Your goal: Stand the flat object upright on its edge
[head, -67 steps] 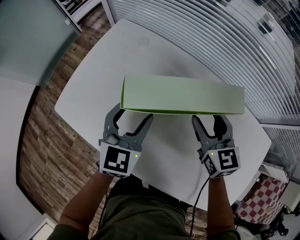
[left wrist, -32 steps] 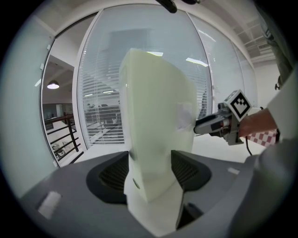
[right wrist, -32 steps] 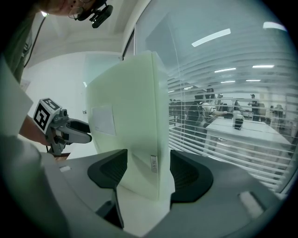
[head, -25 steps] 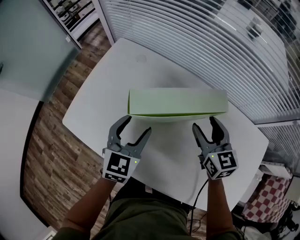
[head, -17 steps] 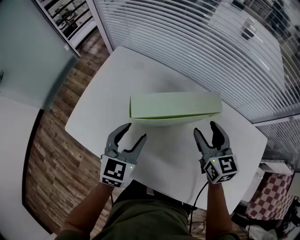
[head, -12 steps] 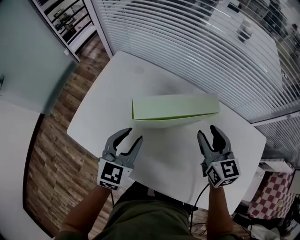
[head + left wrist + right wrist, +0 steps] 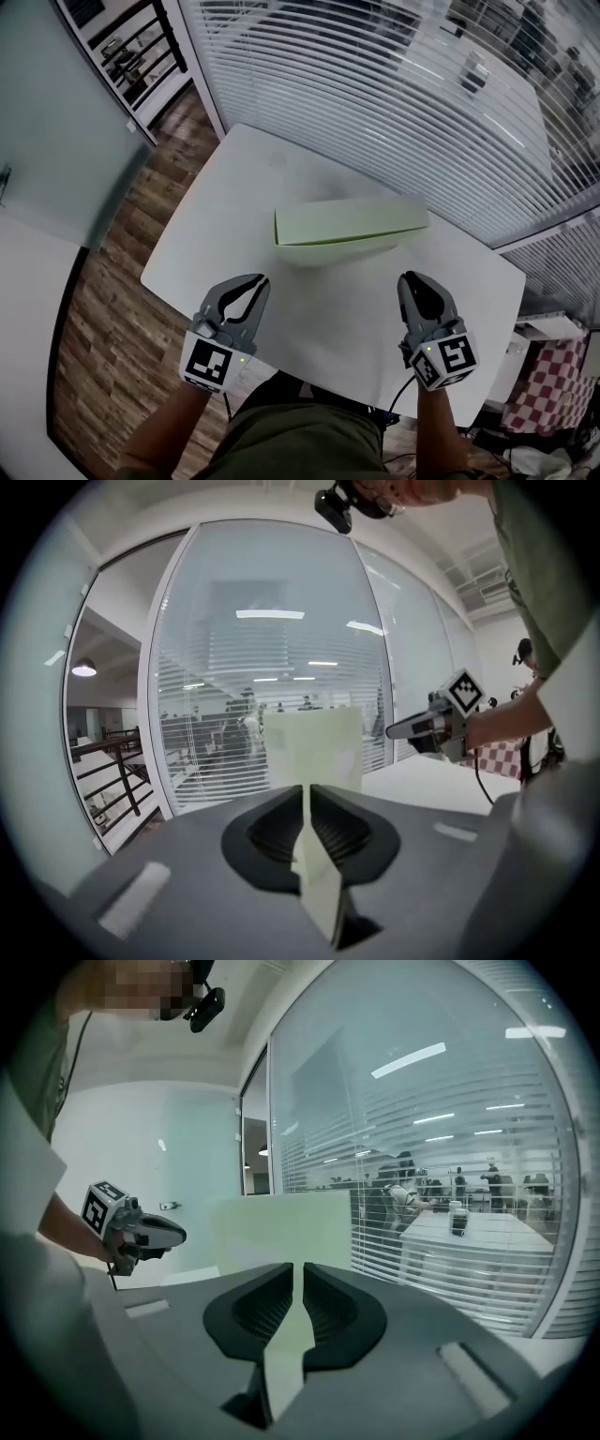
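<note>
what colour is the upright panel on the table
The panel is pale green, clearest in the head view.

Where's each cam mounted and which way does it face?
Head view: on the person's head, steeply down at the table and upright green panel; forearms, left gripper, right gripper show.
Left gripper view: on the left gripper, along its empty, just-closed jaws toward the panel; right gripper shows.
Right gripper view: on the right gripper, along its empty, just-closed jaws toward the panel; left gripper shows.
Shared: both gripper views show panel and opposite gripper.
</note>
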The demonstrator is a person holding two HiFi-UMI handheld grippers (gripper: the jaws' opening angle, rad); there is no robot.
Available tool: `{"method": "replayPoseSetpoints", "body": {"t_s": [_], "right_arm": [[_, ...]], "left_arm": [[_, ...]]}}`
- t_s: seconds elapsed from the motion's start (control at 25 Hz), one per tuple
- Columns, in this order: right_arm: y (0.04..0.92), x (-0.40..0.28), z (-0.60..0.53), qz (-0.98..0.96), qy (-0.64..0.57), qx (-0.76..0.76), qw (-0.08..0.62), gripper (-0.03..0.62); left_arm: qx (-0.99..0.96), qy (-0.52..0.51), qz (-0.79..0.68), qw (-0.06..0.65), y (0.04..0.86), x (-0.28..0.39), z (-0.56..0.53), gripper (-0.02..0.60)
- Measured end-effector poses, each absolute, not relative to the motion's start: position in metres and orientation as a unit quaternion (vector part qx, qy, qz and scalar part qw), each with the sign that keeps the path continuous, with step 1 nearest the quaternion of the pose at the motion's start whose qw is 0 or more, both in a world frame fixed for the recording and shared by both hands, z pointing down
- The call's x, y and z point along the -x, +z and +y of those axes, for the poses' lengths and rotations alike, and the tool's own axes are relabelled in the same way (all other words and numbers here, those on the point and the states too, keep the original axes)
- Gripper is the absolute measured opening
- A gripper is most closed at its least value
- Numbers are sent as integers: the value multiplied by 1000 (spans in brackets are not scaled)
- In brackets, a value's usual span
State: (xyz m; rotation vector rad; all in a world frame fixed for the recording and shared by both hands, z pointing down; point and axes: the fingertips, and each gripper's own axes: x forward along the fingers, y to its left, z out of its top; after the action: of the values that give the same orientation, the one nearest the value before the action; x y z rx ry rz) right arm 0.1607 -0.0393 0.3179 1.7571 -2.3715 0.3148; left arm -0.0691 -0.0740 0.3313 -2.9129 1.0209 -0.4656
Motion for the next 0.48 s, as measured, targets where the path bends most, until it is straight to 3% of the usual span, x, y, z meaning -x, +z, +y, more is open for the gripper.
{"method": "replayPoseSetpoints", "body": {"t_s": [0.48], "right_arm": [[282, -109, -15, -812, 94, -571, 74, 11]], "left_arm": [[952, -99, 289, 29, 275, 70, -61, 0]]}}
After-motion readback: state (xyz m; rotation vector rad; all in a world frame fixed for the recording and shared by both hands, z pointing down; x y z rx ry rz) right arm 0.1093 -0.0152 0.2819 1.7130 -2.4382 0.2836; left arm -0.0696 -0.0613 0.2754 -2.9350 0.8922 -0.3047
